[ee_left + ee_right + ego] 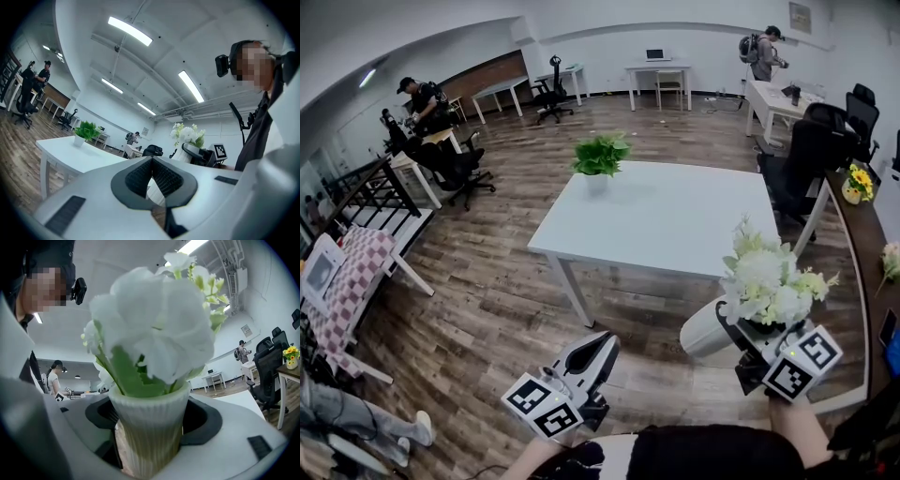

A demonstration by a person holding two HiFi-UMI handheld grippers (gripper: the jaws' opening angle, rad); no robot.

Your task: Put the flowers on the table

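White flowers (766,277) stand in a ribbed white vase (709,328), held in the air near the white table's (675,220) front right corner. My right gripper (741,339) is shut on the vase; in the right gripper view the vase (150,434) fills the space between the jaws, with the blooms (159,329) above. My left gripper (602,353) hangs low over the wooden floor, left of the vase, shut with nothing in it. In the left gripper view its jaws (153,177) meet, and the flowers (188,135) show beyond.
A potted green plant (600,156) stands at the table's far edge. Black office chairs (806,155) sit right of the table. A dark side counter (867,253) with yellow flowers (860,181) runs along the right. More desks, chairs and people are farther back.
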